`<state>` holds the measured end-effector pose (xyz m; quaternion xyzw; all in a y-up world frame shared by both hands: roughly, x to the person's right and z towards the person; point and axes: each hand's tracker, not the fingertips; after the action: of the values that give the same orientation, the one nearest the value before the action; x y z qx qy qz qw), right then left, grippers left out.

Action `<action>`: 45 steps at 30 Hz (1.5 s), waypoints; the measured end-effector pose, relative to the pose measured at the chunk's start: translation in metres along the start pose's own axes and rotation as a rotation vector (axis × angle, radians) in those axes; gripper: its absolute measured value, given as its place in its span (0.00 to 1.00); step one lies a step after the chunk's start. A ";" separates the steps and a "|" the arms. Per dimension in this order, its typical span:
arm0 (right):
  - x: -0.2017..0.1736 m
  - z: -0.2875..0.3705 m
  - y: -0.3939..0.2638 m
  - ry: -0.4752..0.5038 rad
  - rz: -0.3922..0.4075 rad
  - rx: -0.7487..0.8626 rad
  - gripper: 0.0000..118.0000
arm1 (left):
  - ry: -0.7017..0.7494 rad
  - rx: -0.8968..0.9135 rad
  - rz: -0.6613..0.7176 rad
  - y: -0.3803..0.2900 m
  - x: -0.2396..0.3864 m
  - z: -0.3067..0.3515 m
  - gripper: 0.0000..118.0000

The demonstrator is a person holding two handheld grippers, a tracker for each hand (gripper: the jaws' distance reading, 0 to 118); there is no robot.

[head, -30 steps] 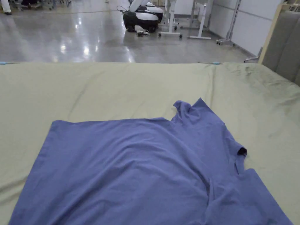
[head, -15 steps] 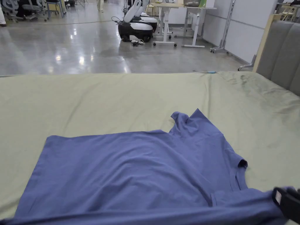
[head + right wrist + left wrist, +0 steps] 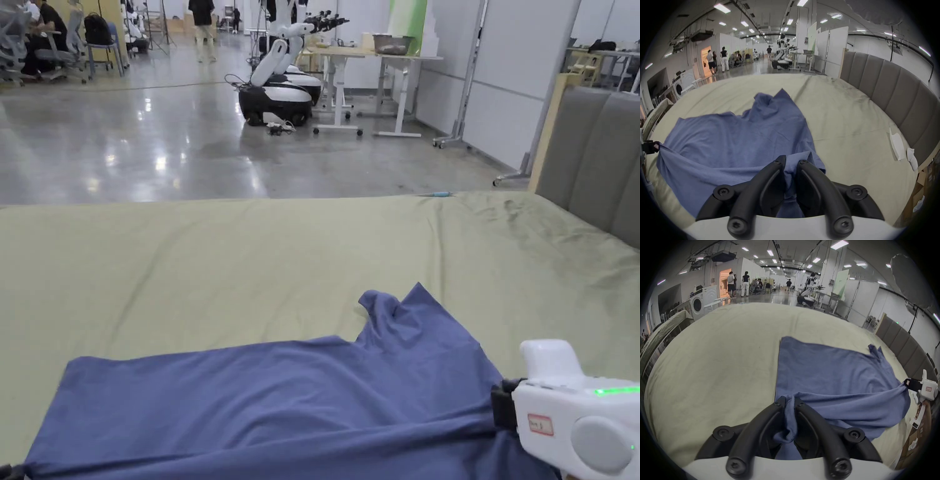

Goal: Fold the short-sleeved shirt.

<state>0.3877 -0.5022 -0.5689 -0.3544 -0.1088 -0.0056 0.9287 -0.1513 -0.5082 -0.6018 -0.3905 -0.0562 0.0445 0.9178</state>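
A blue short-sleeved shirt (image 3: 281, 394) lies spread on a bed with a pale green sheet (image 3: 250, 262), one sleeve (image 3: 400, 312) pointing away from me. Its near edge is lifted off the sheet and stretched between the two grippers. My left gripper (image 3: 789, 402) is shut on the shirt's (image 3: 826, 369) near left corner, cloth bunched between its jaws. My right gripper (image 3: 790, 160) is shut on the near right part of the shirt (image 3: 737, 138); its white body (image 3: 575, 419) sits at the lower right of the head view.
A grey padded headboard (image 3: 594, 162) runs along the bed's right side. White cloths (image 3: 898, 146) lie on the sheet near it. Beyond the far edge is a shiny floor with a white robot (image 3: 278, 75), desks and people (image 3: 745, 283).
The grippers have come up with the shirt's near edge, lifting it off the sheet and over the shirt's lower part. The right gripper now shows in the head view. The head camera tilted up.
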 end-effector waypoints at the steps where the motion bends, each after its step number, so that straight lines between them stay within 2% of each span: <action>1: 0.001 -0.009 -0.002 -0.003 -0.011 -0.008 0.12 | -0.001 -0.011 0.001 -0.002 0.000 -0.005 0.08; 3: 0.007 -0.023 -0.008 0.036 -0.085 -0.033 0.13 | -0.016 -0.013 0.007 -0.009 0.000 -0.013 0.08; 4: 0.013 -0.029 -0.010 0.098 -0.126 -0.062 0.16 | -0.023 -0.026 0.012 -0.013 -0.002 -0.016 0.09; 5: 0.019 -0.031 -0.013 0.146 -0.162 -0.080 0.28 | -0.045 -0.044 0.013 -0.016 -0.004 -0.015 0.13; 6: 0.025 -0.027 -0.016 0.189 -0.196 -0.097 0.49 | -0.090 -0.043 0.021 -0.018 -0.007 -0.009 0.27; 7: 0.030 -0.017 -0.020 0.215 -0.233 -0.073 0.61 | -0.141 -0.025 0.041 -0.020 -0.011 0.000 0.41; 9: 0.039 0.016 -0.032 0.263 -0.282 0.053 0.64 | -0.211 -0.064 0.101 -0.022 -0.017 0.020 0.74; 10: 0.043 0.038 -0.038 0.267 -0.289 0.118 0.64 | -0.233 -0.055 0.127 -0.025 -0.021 0.034 0.74; 13: 0.047 0.102 -0.058 0.231 -0.308 0.225 0.64 | -0.224 0.047 0.151 -0.042 -0.027 0.078 0.72; 14: 0.048 0.118 -0.065 0.234 -0.307 0.216 0.64 | -0.225 0.073 0.151 -0.049 -0.027 0.091 0.61; 15: 0.047 0.134 -0.075 0.228 -0.303 0.217 0.55 | -0.219 0.100 0.137 -0.058 -0.027 0.105 0.15; 16: 0.046 0.147 -0.085 0.220 -0.280 0.225 0.29 | -0.168 0.121 0.126 -0.068 -0.024 0.114 0.00; 17: 0.044 0.151 -0.095 0.170 -0.251 0.218 0.02 | -0.138 0.147 0.130 -0.079 -0.019 0.123 0.00; 18: 0.038 0.157 -0.106 0.069 -0.236 0.223 0.02 | -0.114 0.076 0.094 -0.083 -0.019 0.129 0.00; 20: 0.034 0.162 -0.117 0.077 -0.175 0.142 0.02 | -0.087 0.062 0.030 -0.094 -0.013 0.132 0.00; 23: 0.029 0.159 -0.132 0.104 -0.220 0.107 0.02 | -0.063 0.063 0.011 -0.095 -0.013 0.124 0.00; 26: 0.026 0.159 -0.138 0.150 -0.307 0.100 0.02 | -0.127 0.100 0.167 -0.081 -0.031 0.099 0.00; 27: 0.026 0.160 -0.138 0.145 -0.307 0.102 0.02 | -0.146 0.127 0.212 -0.077 -0.035 0.092 0.18; 29: 0.022 0.165 -0.136 0.147 -0.308 0.108 0.02 | -0.178 0.169 0.305 -0.067 -0.044 0.073 0.60; 30: 0.021 0.167 -0.134 0.147 -0.304 0.112 0.02 | -0.178 0.143 0.337 -0.061 -0.047 0.061 0.72; 33: 0.020 0.175 -0.128 0.144 -0.285 0.123 0.02 | -0.169 0.023 0.298 -0.050 -0.043 0.029 0.72; 36: 0.020 0.182 -0.123 0.129 -0.262 0.135 0.02 | -0.122 -0.102 0.131 -0.050 -0.020 0.007 0.72; 38: 0.021 0.183 -0.120 0.122 -0.258 0.136 0.02 | -0.061 -0.094 0.031 -0.045 -0.014 0.009 0.71; 39: 0.020 0.183 -0.119 0.119 -0.258 0.137 0.02 | -0.033 -0.102 0.029 -0.042 -0.013 0.011 0.60; 40: 0.019 0.182 -0.119 0.117 -0.259 0.137 0.02 | 0.003 -0.086 0.028 -0.045 -0.007 0.020 0.38; 41: 0.020 0.179 -0.119 0.114 -0.262 0.136 0.02 | -0.022 -0.065 0.036 -0.045 -0.008 0.026 0.14; 42: 0.020 0.177 -0.118 0.111 -0.265 0.133 0.02 | -0.100 -0.047 0.057 -0.047 -0.013 0.031 0.10; 45: 0.022 0.165 -0.112 0.090 -0.274 0.106 0.02 | -0.083 -0.132 0.027 -0.056 -0.012 0.022 0.10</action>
<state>0.3667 -0.4757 -0.3717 -0.2859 -0.1145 -0.1426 0.9407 -0.1638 -0.5326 -0.5469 -0.4487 -0.0920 0.0691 0.8862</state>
